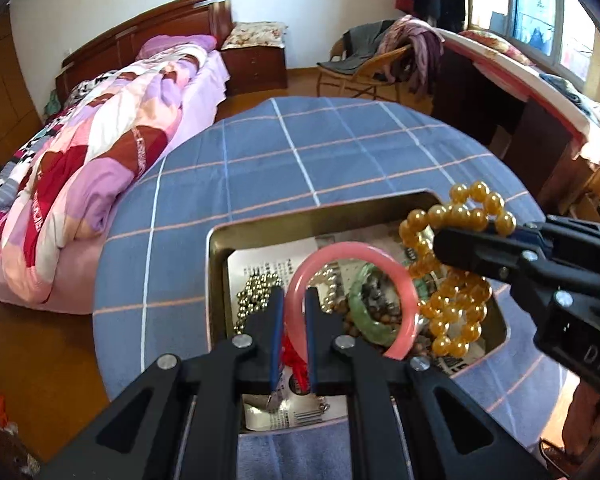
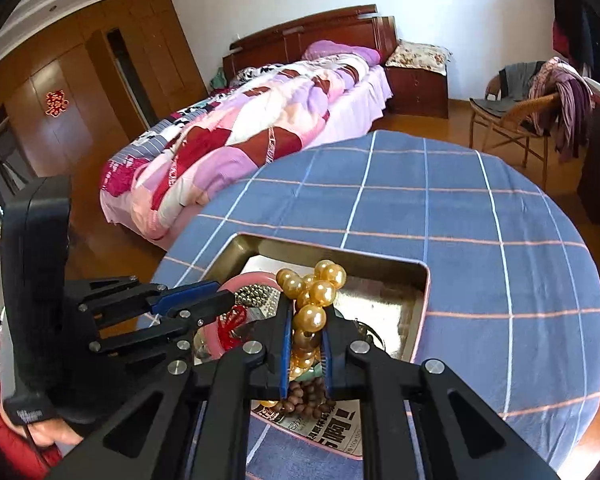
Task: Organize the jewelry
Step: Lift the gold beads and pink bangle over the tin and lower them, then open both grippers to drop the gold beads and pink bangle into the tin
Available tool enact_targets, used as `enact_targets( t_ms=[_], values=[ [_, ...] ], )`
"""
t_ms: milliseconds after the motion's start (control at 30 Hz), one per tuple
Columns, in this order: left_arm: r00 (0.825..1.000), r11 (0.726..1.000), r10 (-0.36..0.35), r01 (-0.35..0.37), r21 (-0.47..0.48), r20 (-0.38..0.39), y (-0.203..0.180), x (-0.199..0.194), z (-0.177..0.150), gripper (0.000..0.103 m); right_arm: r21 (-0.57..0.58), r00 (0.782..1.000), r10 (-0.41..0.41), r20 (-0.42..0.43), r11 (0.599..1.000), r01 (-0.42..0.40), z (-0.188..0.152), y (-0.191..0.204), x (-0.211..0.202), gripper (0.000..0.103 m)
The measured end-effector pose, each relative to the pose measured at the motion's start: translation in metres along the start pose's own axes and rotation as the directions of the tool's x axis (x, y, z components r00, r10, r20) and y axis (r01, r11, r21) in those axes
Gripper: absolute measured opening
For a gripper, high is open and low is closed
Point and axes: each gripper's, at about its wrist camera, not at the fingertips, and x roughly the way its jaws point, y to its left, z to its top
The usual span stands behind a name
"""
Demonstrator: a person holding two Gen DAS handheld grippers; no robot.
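A gold metal box (image 1: 216,248) (image 2: 380,268) lined with newspaper sits on the blue checked table and holds jewelry. My left gripper (image 1: 294,296) is shut on a pink bangle (image 1: 400,276) and holds it above the box; it also shows in the right wrist view (image 2: 216,304). My right gripper (image 2: 306,312) is shut on a gold bead necklace (image 2: 320,292), whose loops hang over the box's right side (image 1: 456,308). Inside the box lie a green jade bangle (image 1: 360,312), a silver bead chain (image 1: 252,296), brown wooden beads (image 2: 304,398) and a red tassel (image 2: 232,324).
The round table with the blue checked cloth (image 1: 300,144) (image 2: 480,220) extends beyond the box. A bed with a pink quilt (image 1: 100,168) stands to the left, a wicker chair with clothes (image 1: 364,60) behind, a desk (image 1: 540,92) at the right.
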Motion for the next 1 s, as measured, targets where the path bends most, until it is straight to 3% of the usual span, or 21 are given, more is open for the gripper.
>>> enact_targets(
  t_ms=[367,633,733,800,833,867,1000],
  values=[
    [0.999,0.997,0.021,-0.024,-0.071,-0.042,0.004,0.021,-0.015,0.01,0.028,0.998,-0.03,-0.063,0.999,0.032,-0.006,-0.006,0.037,0.012],
    [0.996,0.996,0.071,-0.074,-0.053,-0.046,-0.003,0.031,-0.019,0.011,0.049,0.997,-0.018,-0.081,0.999,0.022,-0.006,-0.009,0.045,0.014],
    [0.992,0.992,0.119,-0.121,-0.035,-0.041,-0.007,0.027,-0.019,0.019,0.087,0.995,-0.008,-0.095,0.996,0.016,-0.006,-0.014,0.044,0.025],
    [0.992,0.992,0.12,-0.122,-0.045,-0.036,-0.008,0.022,-0.021,0.043,0.099,0.997,0.001,-0.076,0.995,0.006,-0.007,-0.015,0.037,0.039],
    [0.992,0.991,0.123,-0.124,-0.058,-0.021,-0.008,0.017,-0.021,0.065,0.1,0.998,0.001,-0.059,0.995,0.005,-0.007,-0.015,0.033,0.047],
    [0.991,0.988,0.137,-0.136,-0.071,-0.002,-0.007,0.012,-0.022,0.073,0.097,0.999,-0.003,-0.039,0.995,0.007,-0.007,-0.014,0.027,0.053],
    [0.99,0.986,0.142,-0.139,-0.09,0.026,-0.009,-0.002,-0.022,0.081,0.086,0.999,-0.033,0.005,0.996,0.033,-0.007,-0.011,0.009,0.054]
  ],
)
